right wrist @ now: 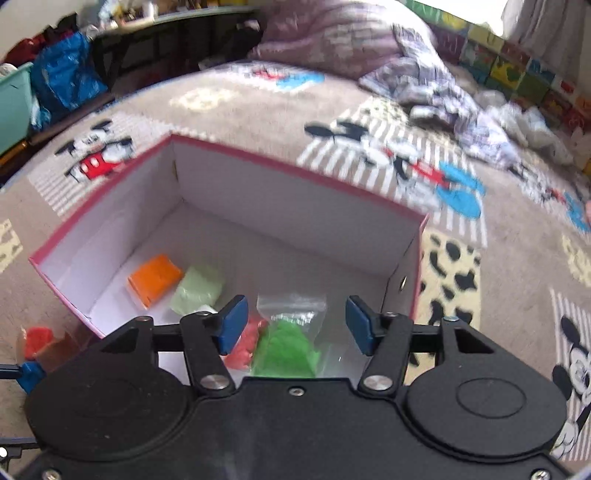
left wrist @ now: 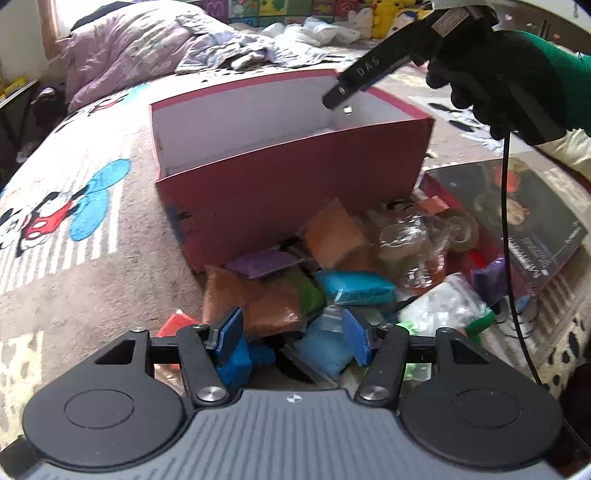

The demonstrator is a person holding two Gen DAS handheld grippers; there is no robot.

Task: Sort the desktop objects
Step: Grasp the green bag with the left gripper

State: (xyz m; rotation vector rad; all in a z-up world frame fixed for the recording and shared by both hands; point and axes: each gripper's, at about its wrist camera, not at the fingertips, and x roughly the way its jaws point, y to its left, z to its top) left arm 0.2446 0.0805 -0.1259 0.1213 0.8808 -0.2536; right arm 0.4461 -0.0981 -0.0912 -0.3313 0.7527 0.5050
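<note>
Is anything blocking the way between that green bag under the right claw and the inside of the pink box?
Nothing visible does. The green bag already lies inside the pink box, beside a red packet. The right gripper stands open above it, with its pads clear of the bag. The box has no lid on.

I see a beige cartoon-mouse printed bedcover (left wrist: pixel 92 258) carrying everything. On it stands an open red cardboard box with white inside (left wrist: pixel 280 177); against its near wall lies a heap of small coloured plastic packets (left wrist: pixel 332 280), with a dark glossy book (left wrist: pixel 524 210) just beside the heap. Farther back, a crumpled lilac quilt (left wrist: pixel 136 48) and loose white plastic bags (left wrist: pixel 317 33) rest on the cover.
</note>
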